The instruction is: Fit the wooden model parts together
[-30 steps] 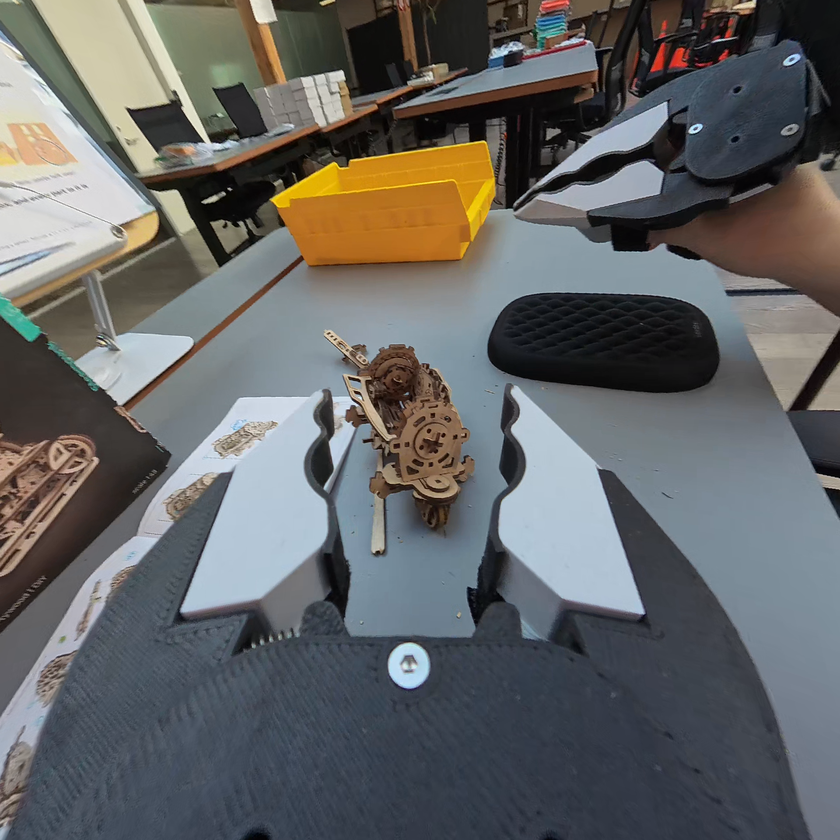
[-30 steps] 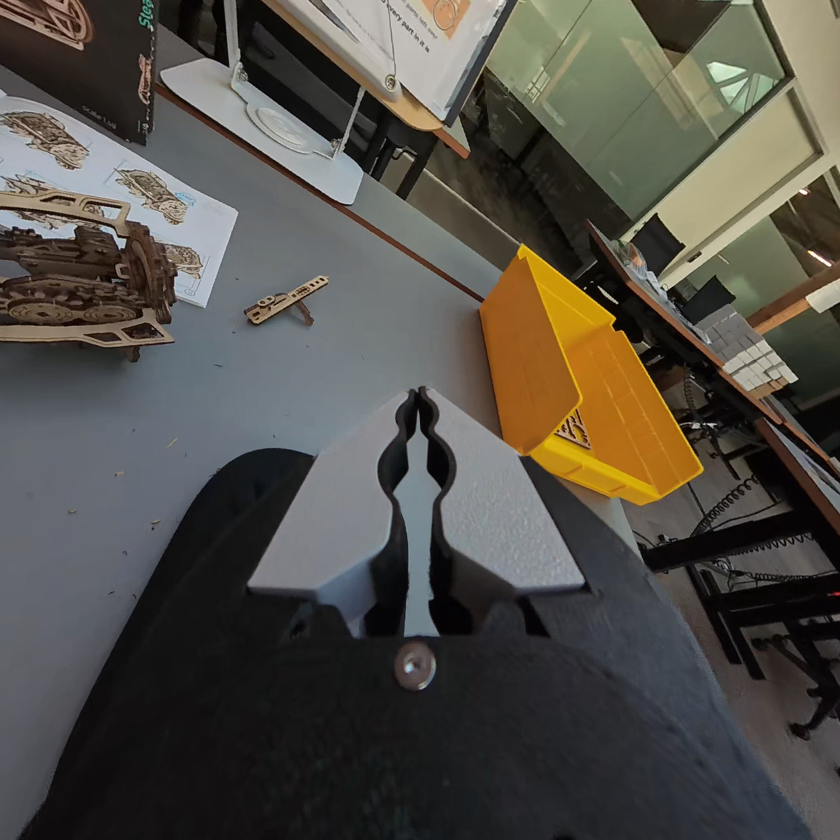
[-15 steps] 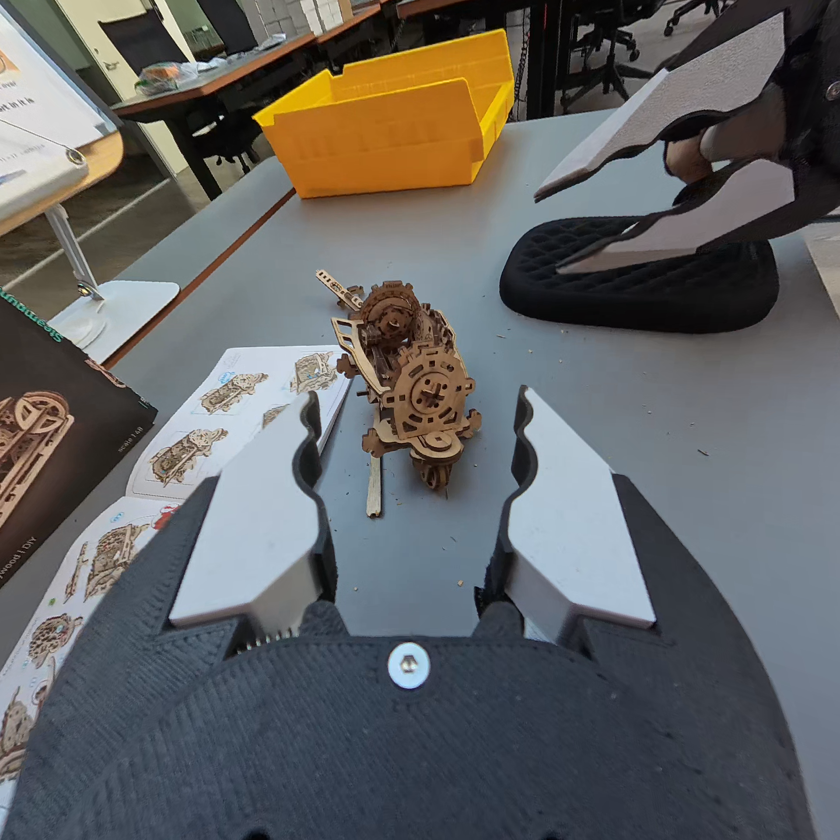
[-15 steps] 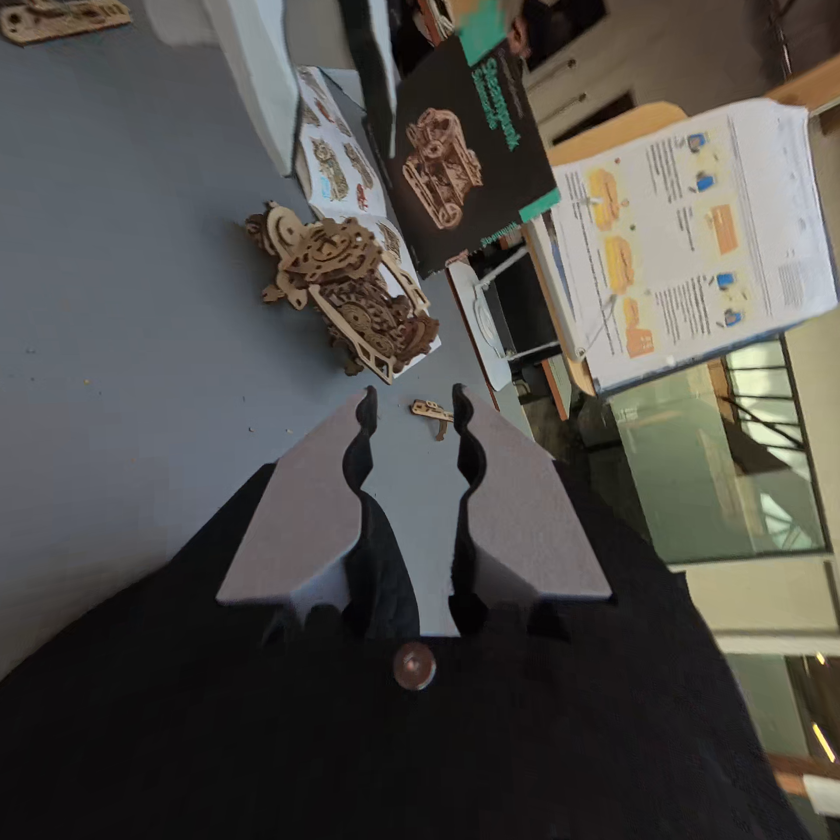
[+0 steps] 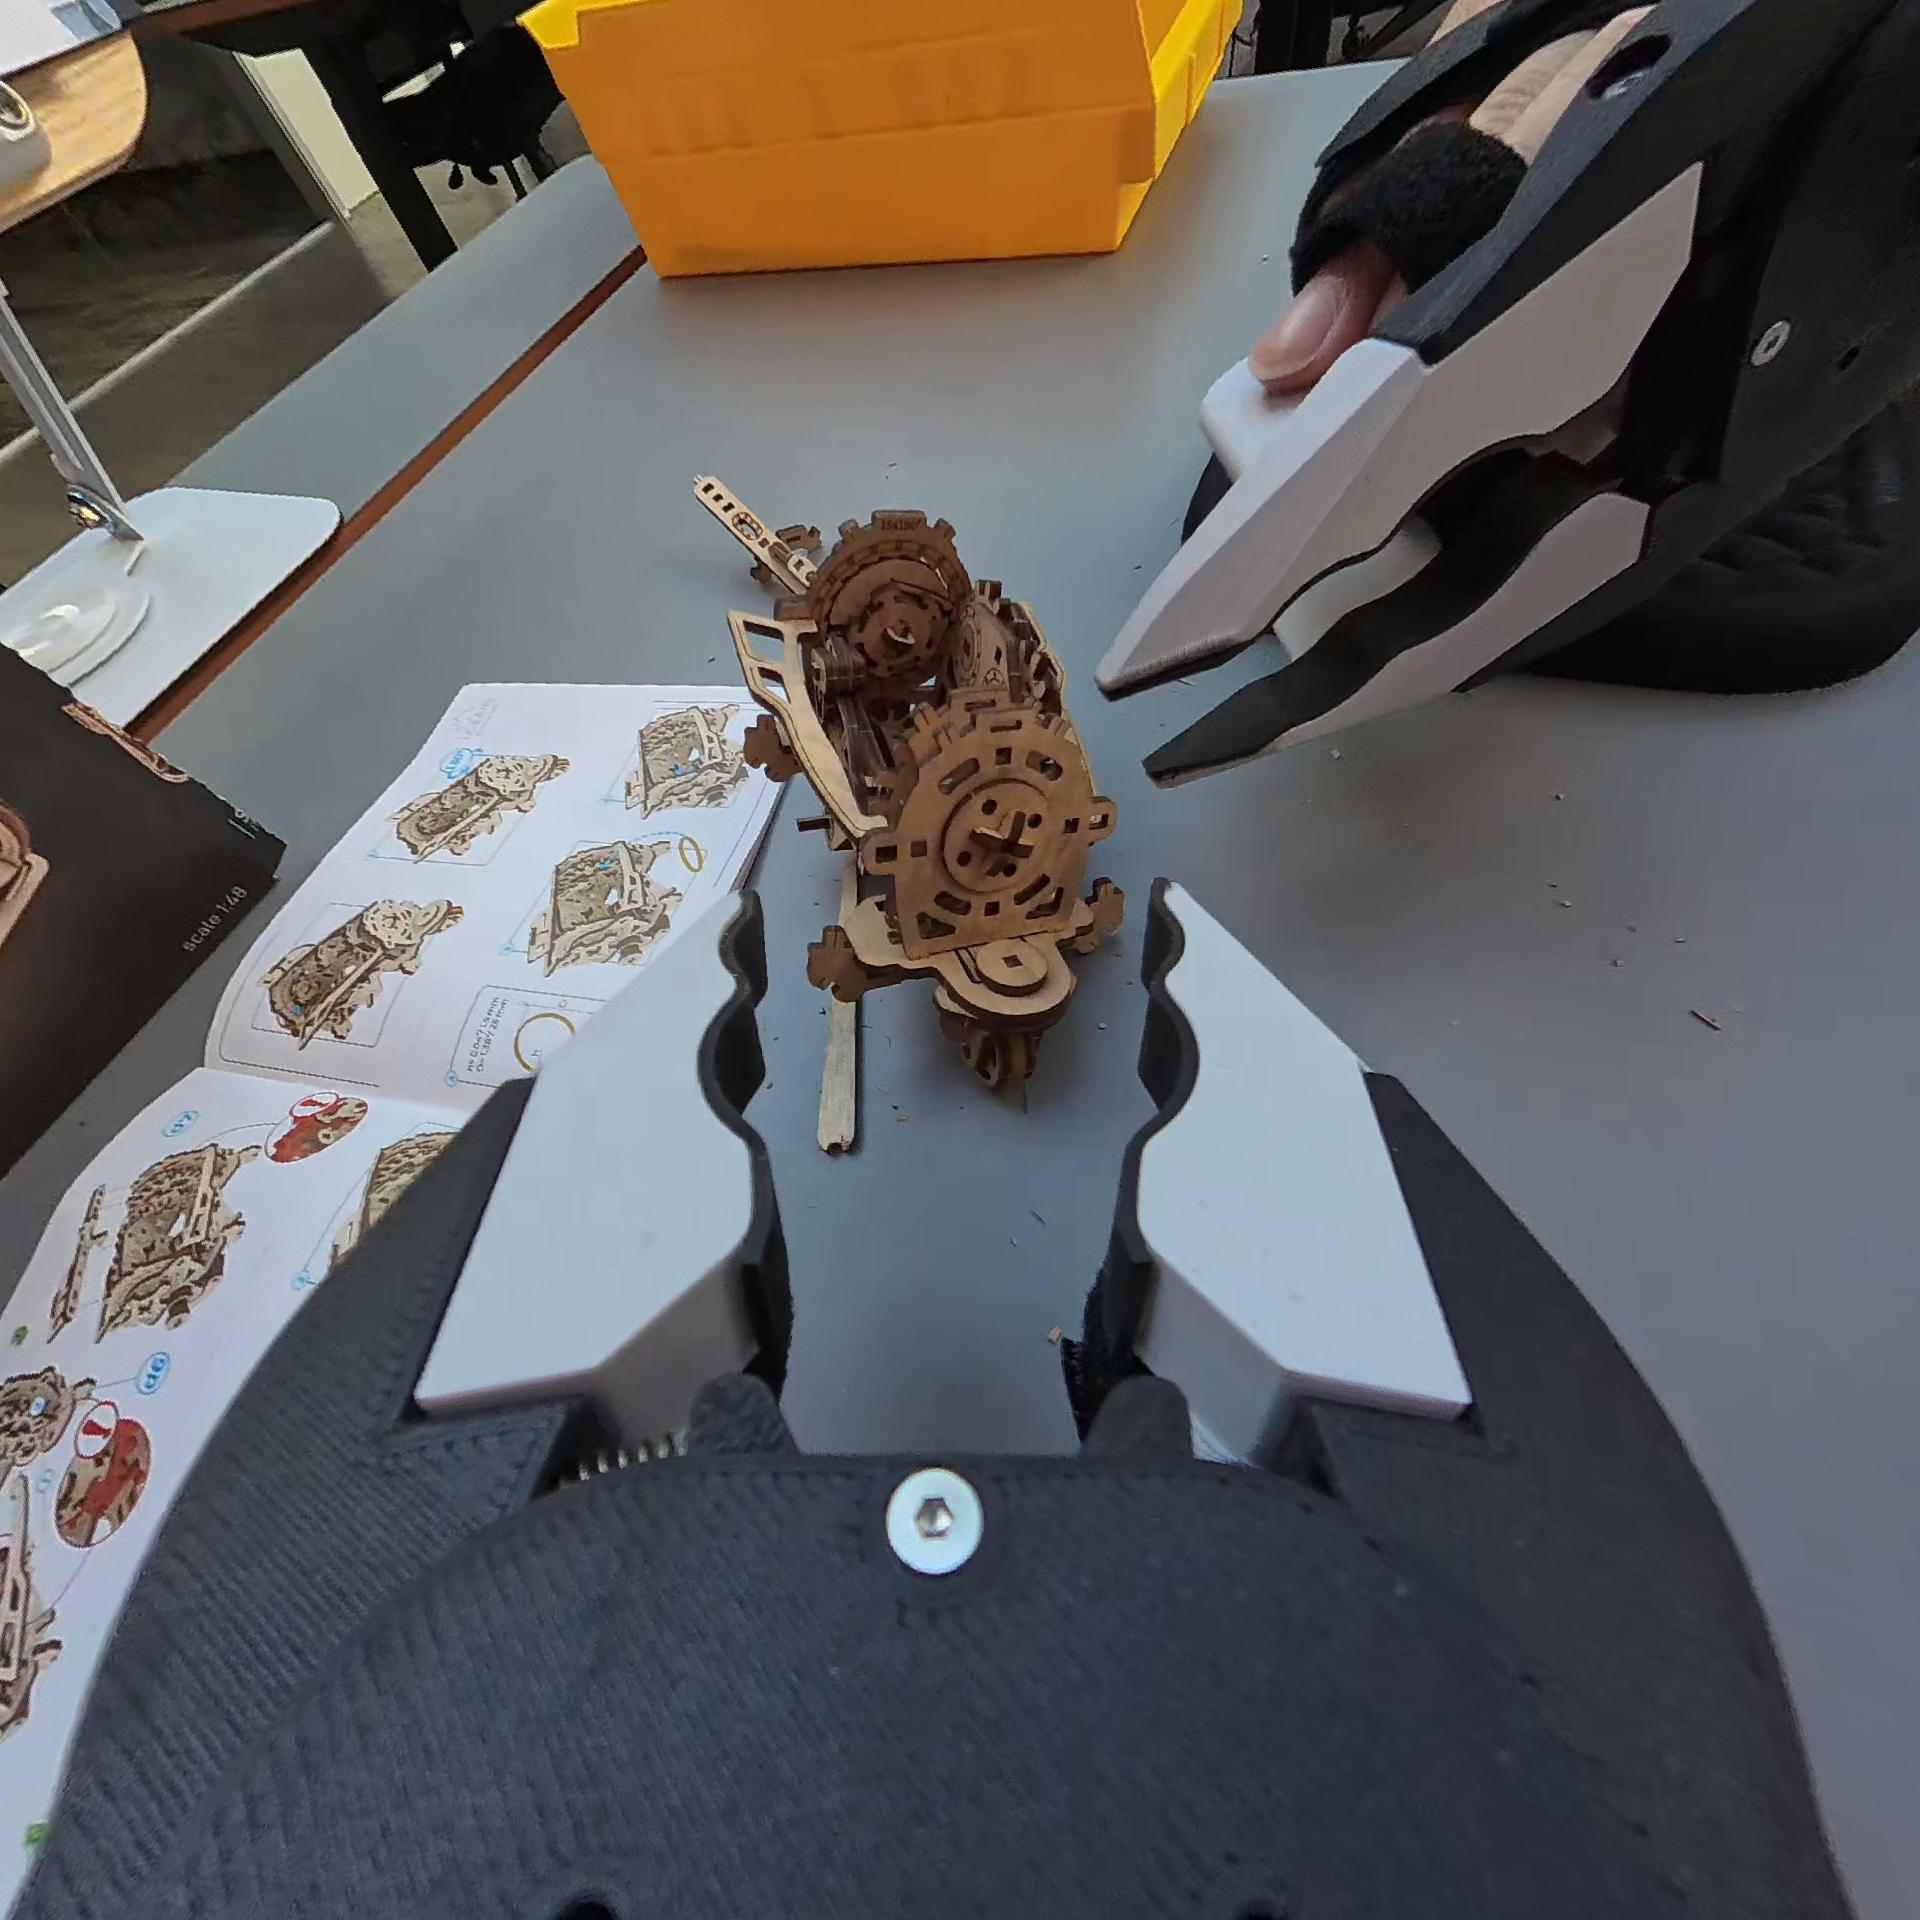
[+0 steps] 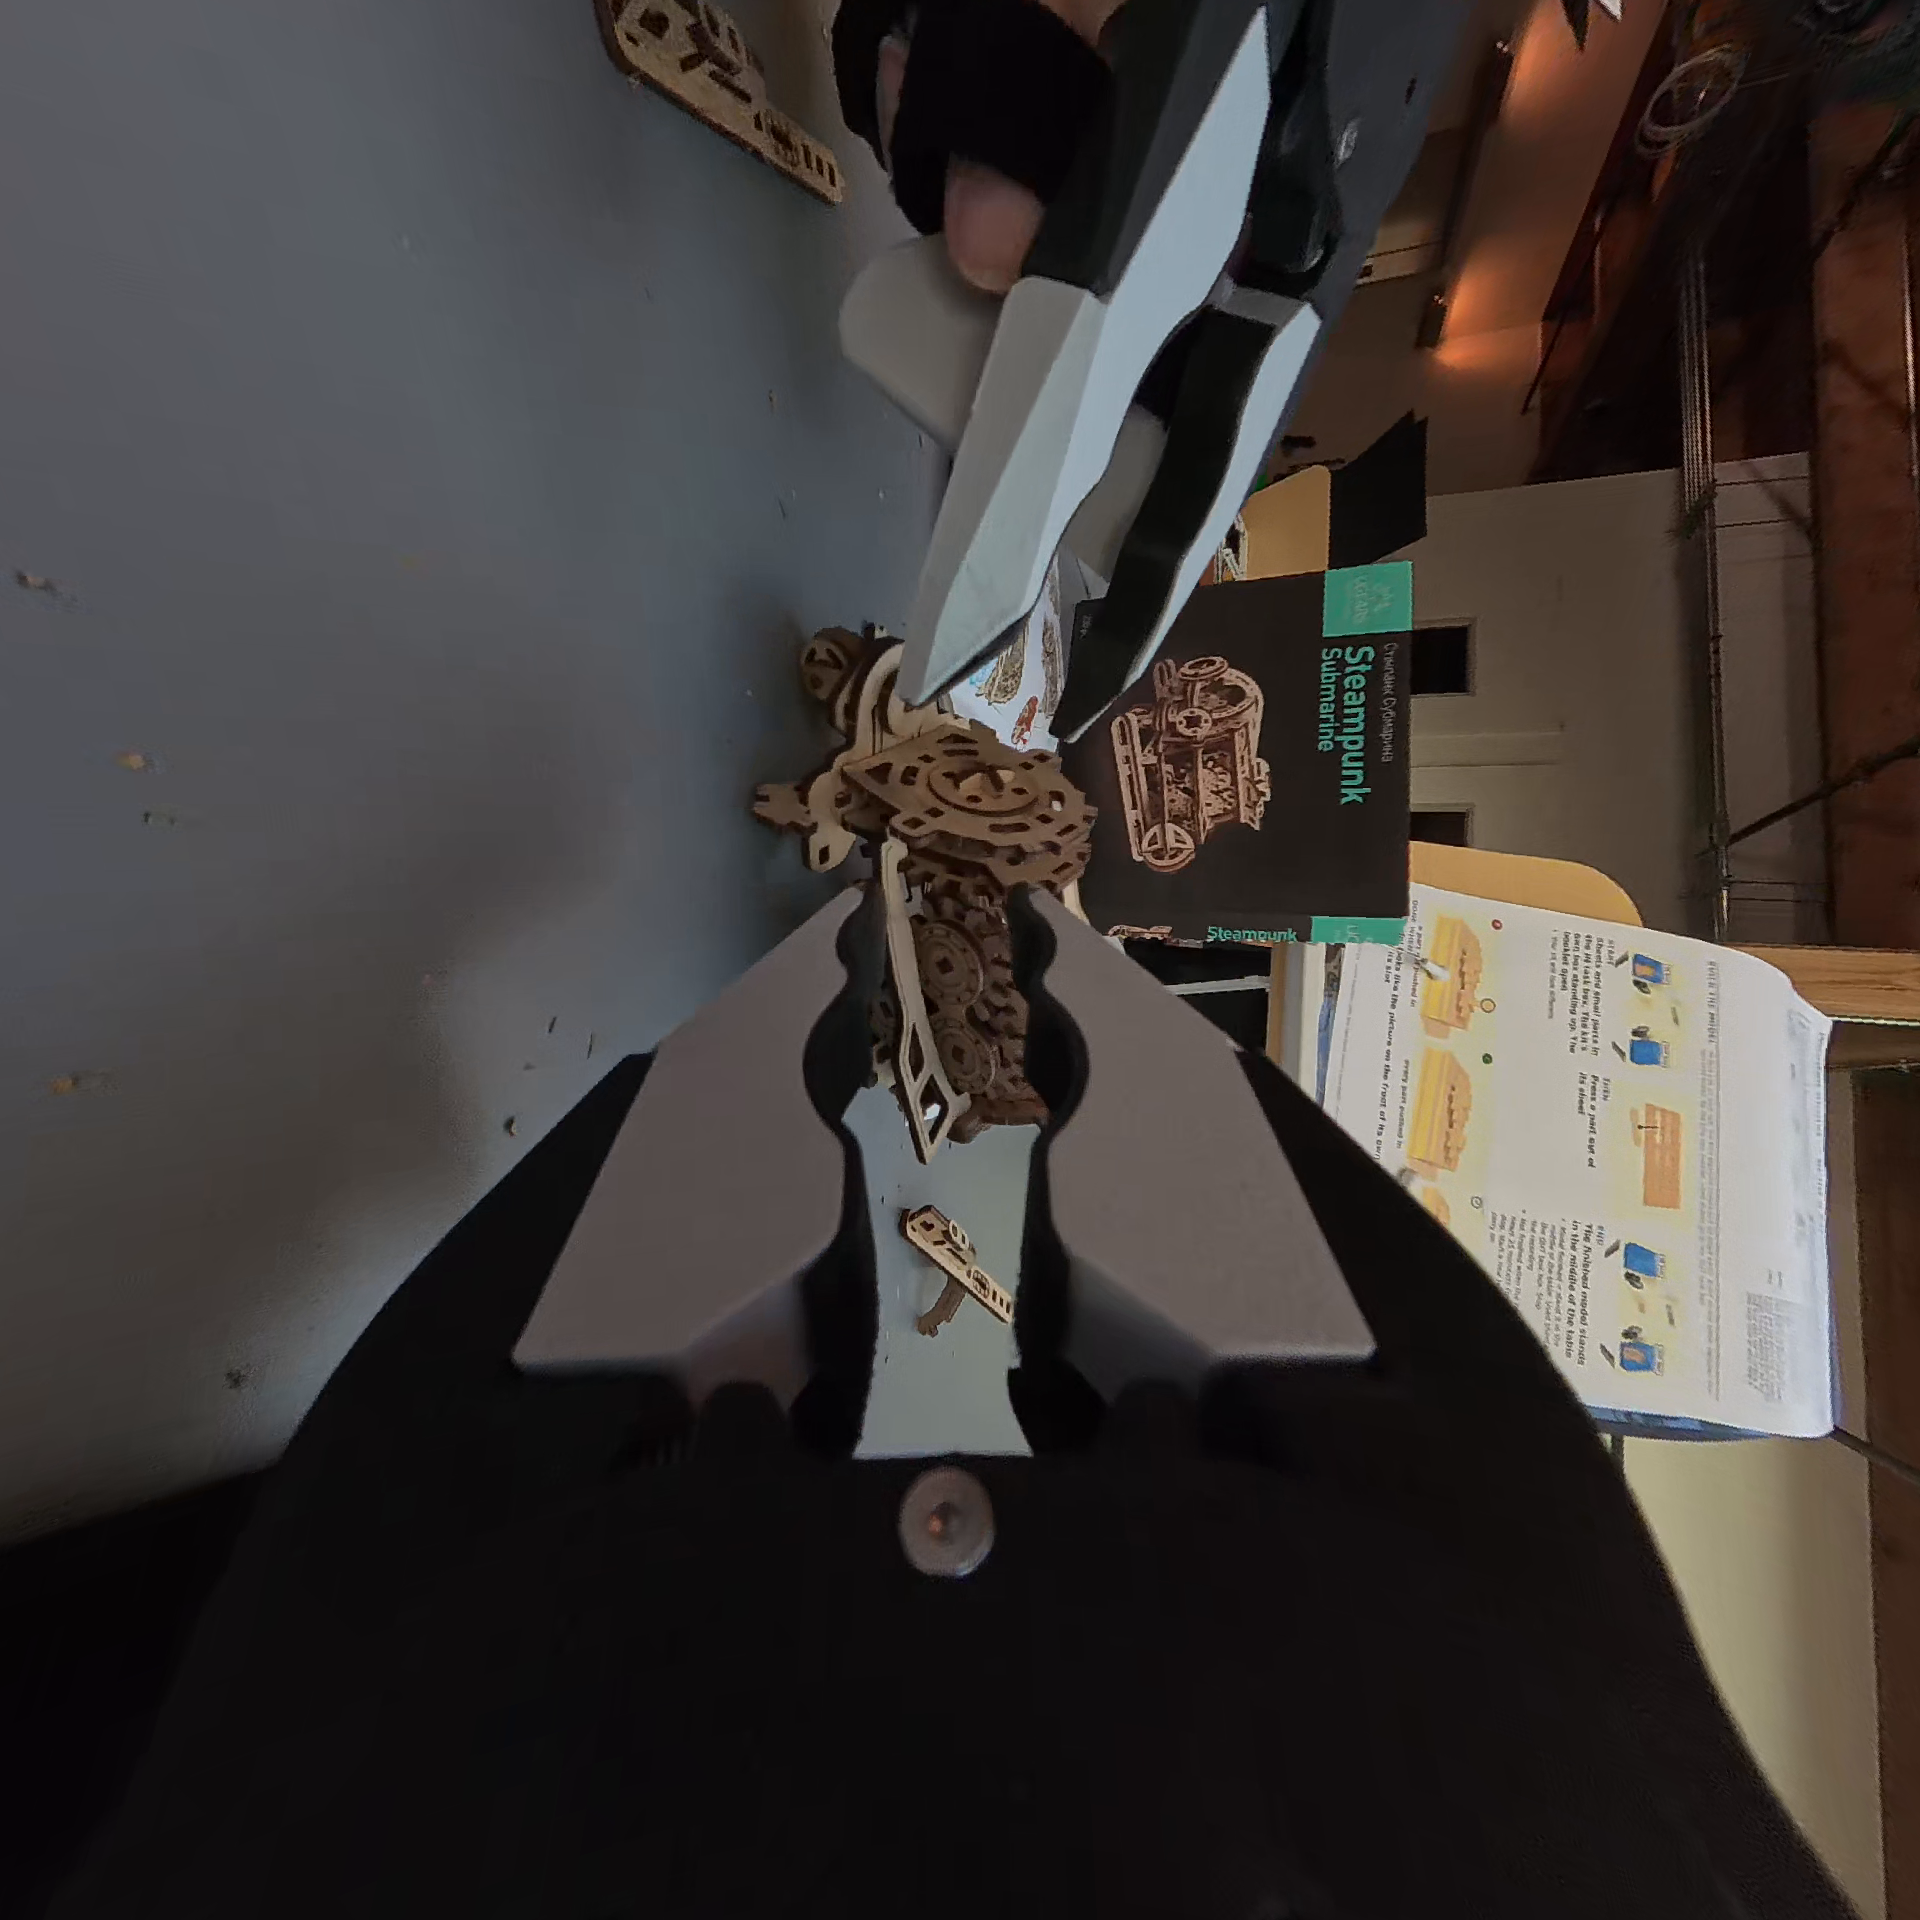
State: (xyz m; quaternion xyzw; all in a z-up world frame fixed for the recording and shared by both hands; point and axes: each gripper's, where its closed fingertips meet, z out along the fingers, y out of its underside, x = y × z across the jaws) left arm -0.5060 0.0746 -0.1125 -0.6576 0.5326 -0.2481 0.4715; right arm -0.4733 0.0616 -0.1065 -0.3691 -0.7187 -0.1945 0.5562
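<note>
Now both grippers have closed in on the wooden model (image 5: 935, 800) on the grey table (image 5: 1455, 1039): the left gripper (image 5: 951, 914), wide open and empty, sits just before it. The right gripper (image 6: 945, 914), half-open from shut, straddles its far end without gripping, so a two-sided hold looks imminent.

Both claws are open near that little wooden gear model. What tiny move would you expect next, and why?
Probably the right gripper easing shut on the wooden model. In the right wrist view the model's geared end sits between its open fingers, not yet squeezed. The left gripper hangs open just short of the near end, so it looks ready to work once the model is held steady.
</note>
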